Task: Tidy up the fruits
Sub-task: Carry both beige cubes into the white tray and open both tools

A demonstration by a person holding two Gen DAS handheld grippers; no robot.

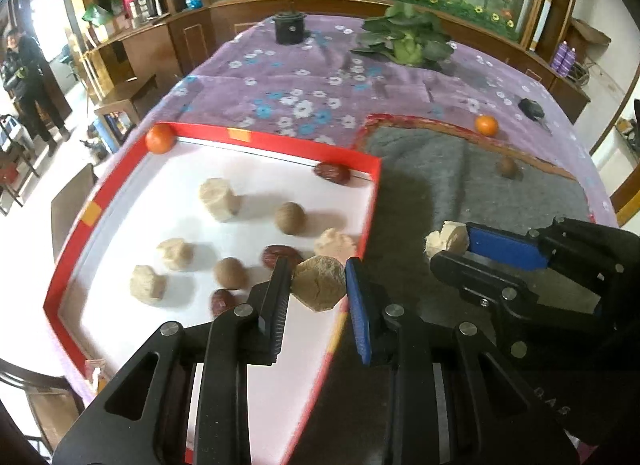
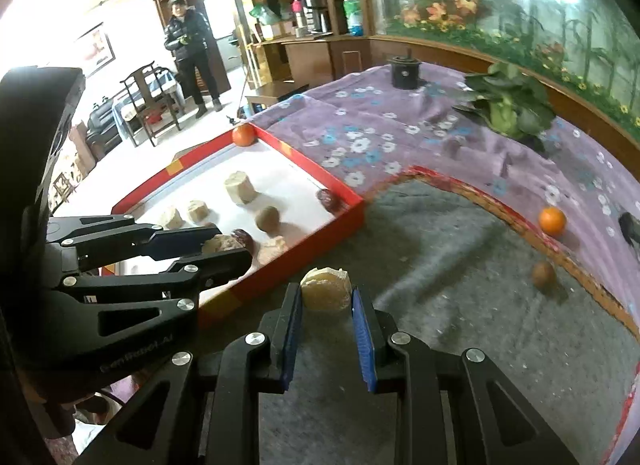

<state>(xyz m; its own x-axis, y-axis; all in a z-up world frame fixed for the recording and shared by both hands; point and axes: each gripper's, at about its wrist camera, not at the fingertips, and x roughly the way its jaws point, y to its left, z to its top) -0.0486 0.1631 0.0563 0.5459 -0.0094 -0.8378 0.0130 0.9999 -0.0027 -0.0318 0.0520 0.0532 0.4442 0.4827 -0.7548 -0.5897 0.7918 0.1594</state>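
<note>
My left gripper (image 1: pixel 318 269) is shut on a beige lumpy piece (image 1: pixel 320 289), held over the near right part of the red-rimmed white tray (image 1: pixel 280 143). Inside the tray lie several beige chunks, brown round fruits and red dates, with an orange (image 1: pixel 160 138) in its far left corner. Just right of the tray, over the grey mat (image 2: pixel 460 305), my right gripper (image 2: pixel 326 291) is shut on a pale chunk (image 2: pixel 325 297). A brown round fruit (image 2: pixel 543 274) rests on the mat. A second orange (image 2: pixel 552 220) sits just beyond the mat's edge.
A purple floral cloth (image 1: pixel 304 85) covers the table. A leafy green vegetable (image 1: pixel 404 41) and a black pot (image 1: pixel 290 27) stand at the far side, and a small black object (image 1: pixel 531 107) lies at the right. A person (image 2: pixel 192 49) stands in the room beyond the table, near a chair (image 2: pixel 148 101).
</note>
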